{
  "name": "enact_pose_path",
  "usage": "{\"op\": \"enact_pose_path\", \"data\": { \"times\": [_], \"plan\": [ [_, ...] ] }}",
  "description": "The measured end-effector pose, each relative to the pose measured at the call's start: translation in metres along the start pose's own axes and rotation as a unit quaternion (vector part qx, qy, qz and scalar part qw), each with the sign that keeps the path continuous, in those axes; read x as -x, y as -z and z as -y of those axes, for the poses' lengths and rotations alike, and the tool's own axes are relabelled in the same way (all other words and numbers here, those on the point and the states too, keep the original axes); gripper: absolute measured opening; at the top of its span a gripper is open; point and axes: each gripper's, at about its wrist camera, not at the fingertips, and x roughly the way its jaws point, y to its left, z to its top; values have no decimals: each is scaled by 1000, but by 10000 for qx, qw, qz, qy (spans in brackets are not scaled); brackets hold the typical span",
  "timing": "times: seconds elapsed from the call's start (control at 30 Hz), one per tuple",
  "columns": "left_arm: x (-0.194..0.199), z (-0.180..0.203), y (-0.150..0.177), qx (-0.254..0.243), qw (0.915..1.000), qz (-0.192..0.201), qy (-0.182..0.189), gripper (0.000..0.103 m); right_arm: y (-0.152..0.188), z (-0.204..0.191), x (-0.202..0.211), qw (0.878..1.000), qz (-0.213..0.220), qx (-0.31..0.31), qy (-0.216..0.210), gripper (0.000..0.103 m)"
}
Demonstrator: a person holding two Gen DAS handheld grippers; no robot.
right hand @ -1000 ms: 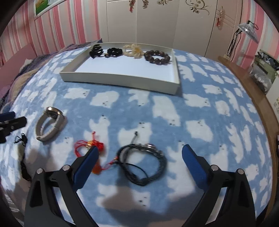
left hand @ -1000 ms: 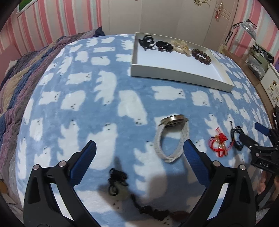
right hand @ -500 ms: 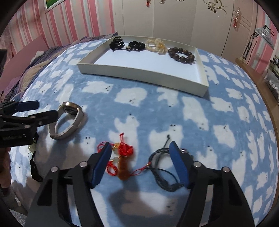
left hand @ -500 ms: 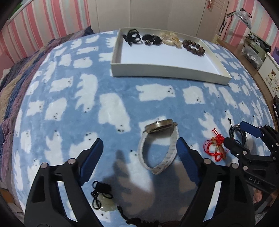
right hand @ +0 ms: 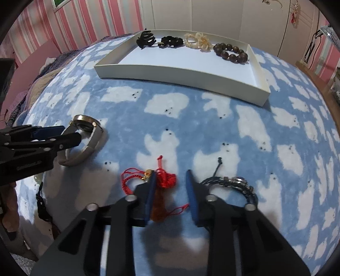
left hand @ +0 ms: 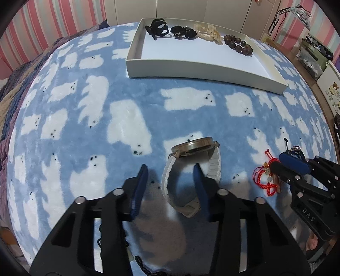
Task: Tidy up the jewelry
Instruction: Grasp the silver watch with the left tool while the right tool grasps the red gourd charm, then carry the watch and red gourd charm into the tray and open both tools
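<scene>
A watch with a pale strap (left hand: 191, 163) lies on its side on the blue bear-print blanket. My left gripper (left hand: 171, 172) is open, with the left side of the strap between its fingers and the right finger inside the strap loop. The watch also shows in the right wrist view (right hand: 85, 140). A red knotted cord charm (right hand: 165, 180) lies between the fingers of my right gripper (right hand: 171, 178), which is open and low over it. A dark braided bracelet (right hand: 233, 184) lies just right of the right finger.
A white tray (left hand: 201, 65) stands at the far side and holds black hair ties (left hand: 159, 29), a pale bracelet (left hand: 208, 34) and a brown bead bracelet (left hand: 238, 45). A black cord with a pendant (right hand: 41, 201) lies near the front left. A desk lamp (left hand: 297, 12) stands at the right.
Both grippers have moved forward and down and have narrowed. The left now straddles the watch strap; the right now straddles the red cord charm.
</scene>
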Motion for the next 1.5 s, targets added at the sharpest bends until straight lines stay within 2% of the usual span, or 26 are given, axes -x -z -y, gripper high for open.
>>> {"op": "enact_pose_path", "data": {
  "times": [0.2,0.27,0.33,0.4,0.7,0.9,1.1,1.23,1.33,1.5],
  "plan": [
    [-5,2,1,-48,10000,-82,-26,19,0,0,0,10000,41,12,-66,13],
    [-4,3,0,-47,9999,-71,-62,17,-2,1,2,9999,111,26,-72,12],
    [-4,2,0,-11,10000,-53,-73,8,-4,3,5,9998,168,8,-112,12],
    [-3,1,-1,18,9999,-34,-95,5,-6,6,7,9997,208,-12,-153,12],
    [8,5,-6,-12,9999,79,-68,5,-18,16,18,9987,450,-45,-237,11],
    [29,11,-24,-134,9994,302,-69,5,-38,23,32,9971,739,30,-183,11],
    [58,12,-59,-206,9977,642,82,6,-75,31,49,9936,1108,80,-217,11],
    [67,9,-101,-247,9960,840,186,6,-113,40,49,9916,1262,-8,-268,11],
    [58,5,-133,-205,9958,851,270,6,-145,45,42,9908,1345,-45,-156,11],
    [13,2,-180,-124,9977,617,234,6,-190,48,3,9938,1108,-96,33,11]
  ]
}}
